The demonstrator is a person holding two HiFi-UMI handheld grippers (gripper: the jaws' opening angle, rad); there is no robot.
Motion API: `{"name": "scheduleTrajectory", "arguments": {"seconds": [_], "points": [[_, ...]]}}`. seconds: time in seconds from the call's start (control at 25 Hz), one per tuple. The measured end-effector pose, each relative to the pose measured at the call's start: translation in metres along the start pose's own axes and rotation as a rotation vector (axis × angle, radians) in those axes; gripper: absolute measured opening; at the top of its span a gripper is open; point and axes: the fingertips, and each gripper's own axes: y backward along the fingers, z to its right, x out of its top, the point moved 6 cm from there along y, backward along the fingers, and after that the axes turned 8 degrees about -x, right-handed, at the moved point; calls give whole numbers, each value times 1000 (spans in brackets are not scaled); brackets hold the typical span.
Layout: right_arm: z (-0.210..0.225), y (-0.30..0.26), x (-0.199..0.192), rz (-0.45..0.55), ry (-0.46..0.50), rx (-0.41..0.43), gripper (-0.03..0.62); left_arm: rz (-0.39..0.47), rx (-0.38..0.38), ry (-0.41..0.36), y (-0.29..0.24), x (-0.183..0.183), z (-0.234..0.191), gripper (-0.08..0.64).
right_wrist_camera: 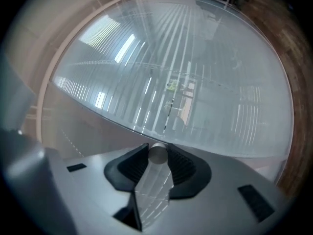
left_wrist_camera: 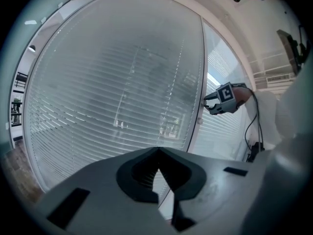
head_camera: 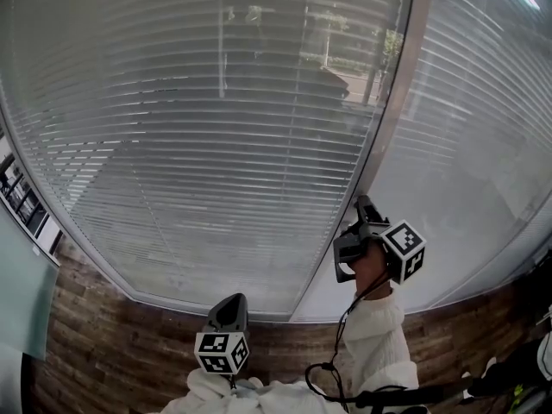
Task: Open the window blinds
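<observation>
Right hand-held gripper (right_wrist_camera: 157, 149) clamped on clear rod (right_wrist_camera: 157, 154) beside window post (head_camera: 392, 119); left hand-held gripper (left_wrist_camera: 157, 153) shut, empty, facing lowered blinds (left_wrist_camera: 112, 97).

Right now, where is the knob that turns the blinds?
In the right gripper view, the knob sits between the right claw's jaws, low on the upright frame post, right of centre in the head view.

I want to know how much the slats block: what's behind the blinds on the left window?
Through the blinds, only faint shapes show: a dark shape, perhaps a building, and some greenery above it. The slats veil everything else outside, so no finer detail can be made out.
</observation>
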Motion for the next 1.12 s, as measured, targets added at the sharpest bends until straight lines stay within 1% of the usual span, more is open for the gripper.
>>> {"name": "scheduleTrajectory", "arguments": {"seconds": [0.12, 0.24, 0.36, 0.52, 0.88, 0.96, 1.12], "points": [[-6, 2, 0, 20, 177, -12, 130, -1, -3, 1, 1, -2, 2, 0], [-12, 1, -1, 40, 378, -27, 129, 1, 0, 1, 2, -2, 2, 0], [-17, 1, -3, 55, 602, -48, 130, 1, 2, 5, 2, -2, 2, 0], [-22, 2, -8, 84, 902, -100, 130, -3, -7, 1, 2, -4, 5, 0], [-30, 3, -18, 106, 1384, -180, 129, -10, -6, -14, 2, -5, 4, 0], [-33, 3, -23, 114, 1504, -193, 129, -13, -5, -18, 2, -6, 3, 0], [-37, 4, -31, 123, 1775, -229, 129, -20, -8, -27, -1, -6, 2, 0]]}}
